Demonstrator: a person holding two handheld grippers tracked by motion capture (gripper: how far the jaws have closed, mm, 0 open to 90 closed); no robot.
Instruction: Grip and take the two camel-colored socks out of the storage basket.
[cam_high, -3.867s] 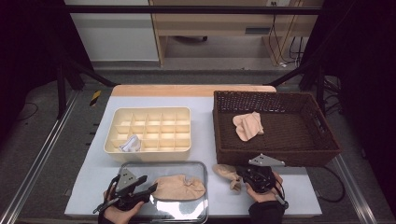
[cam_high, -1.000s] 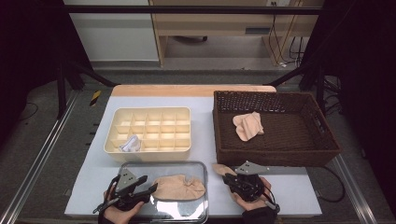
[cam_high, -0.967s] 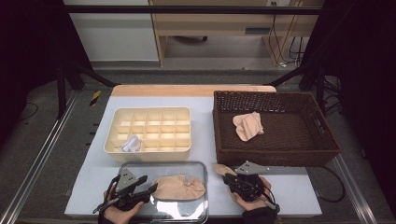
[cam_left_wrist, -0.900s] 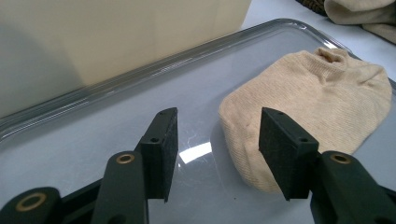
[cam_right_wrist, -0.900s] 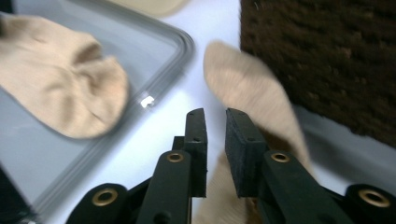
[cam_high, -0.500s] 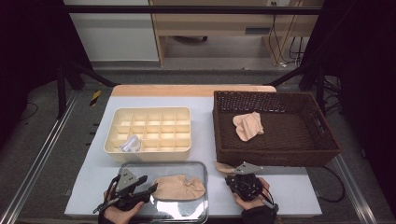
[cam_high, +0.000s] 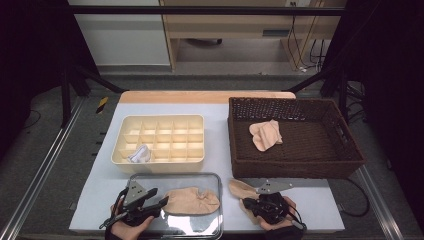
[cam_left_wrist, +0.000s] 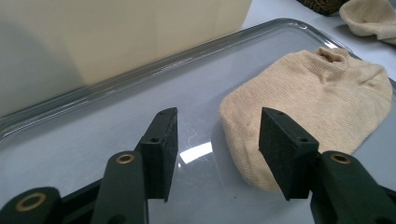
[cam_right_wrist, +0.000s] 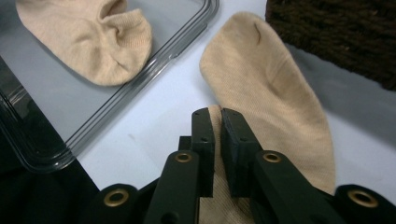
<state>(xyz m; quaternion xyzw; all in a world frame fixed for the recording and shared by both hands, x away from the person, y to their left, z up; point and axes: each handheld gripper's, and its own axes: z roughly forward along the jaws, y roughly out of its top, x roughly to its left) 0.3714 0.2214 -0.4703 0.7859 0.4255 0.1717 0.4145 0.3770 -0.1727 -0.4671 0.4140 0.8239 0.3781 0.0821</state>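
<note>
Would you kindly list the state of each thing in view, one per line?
Left tongs: open, over the tray.
Right tongs: shut on the table sock.
Tray sock: lying flat in the glass tray.
Basket sock: crumpled in the wicker basket.
Compartment box: one white item inside.

A cream divided organiser (cam_high: 160, 140) holds a white bundle (cam_high: 139, 154) beside a wicker basket (cam_high: 345, 155).

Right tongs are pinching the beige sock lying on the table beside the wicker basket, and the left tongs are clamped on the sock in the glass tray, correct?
Not quite. The left tongs stand open over the glass tray; their pads flank the edge of the sock in the tray without pressing it, as the left gripper view shows. The rest holds.
</note>
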